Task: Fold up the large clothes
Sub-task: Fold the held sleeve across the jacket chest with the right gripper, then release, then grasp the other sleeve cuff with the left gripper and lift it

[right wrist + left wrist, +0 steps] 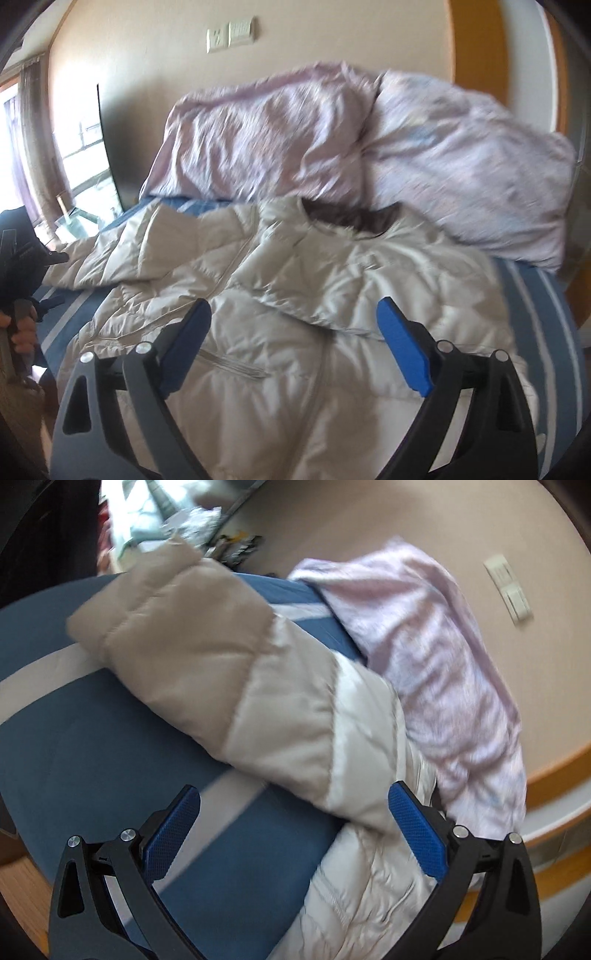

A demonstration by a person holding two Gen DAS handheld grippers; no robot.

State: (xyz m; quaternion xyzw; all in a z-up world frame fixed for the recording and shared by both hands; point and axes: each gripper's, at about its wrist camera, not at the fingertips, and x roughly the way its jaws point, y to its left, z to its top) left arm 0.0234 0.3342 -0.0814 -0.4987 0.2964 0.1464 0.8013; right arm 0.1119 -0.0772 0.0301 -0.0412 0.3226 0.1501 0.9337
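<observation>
Puffer jacket on striped bed, collar toward pink pillows. Tan-cuffed sleeve lies lengthwise ahead of left hand-held gripper; nearer. Both spread, empty; right hand-held gripper over body.

No text, label, brand or number can be read in either view. The wall plates at the upper middle of the right wrist view, also at the upper right of the left wrist view, carry marks too blurred to make out.
</observation>
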